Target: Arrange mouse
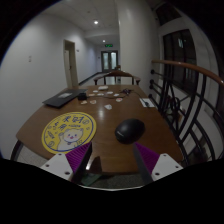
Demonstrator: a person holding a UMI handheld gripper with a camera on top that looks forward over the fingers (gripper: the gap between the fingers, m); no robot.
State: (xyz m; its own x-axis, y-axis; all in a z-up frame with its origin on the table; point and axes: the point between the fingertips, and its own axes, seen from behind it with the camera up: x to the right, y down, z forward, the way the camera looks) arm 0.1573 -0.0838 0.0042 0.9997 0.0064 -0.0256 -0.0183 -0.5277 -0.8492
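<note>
black mouse [129, 130] on wooden table [105, 115] just beyond the parted fingers [70, 162].

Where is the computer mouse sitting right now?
In the gripper view, the black mouse rests on the wooden table, just ahead of the open fingers, right of the round yellow mat.

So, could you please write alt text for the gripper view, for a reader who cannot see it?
A black mouse lies on a brown table, just ahead of the open gripper. A round yellow mat lies beside the mouse, and small items and a laptop sit farther back.
</note>
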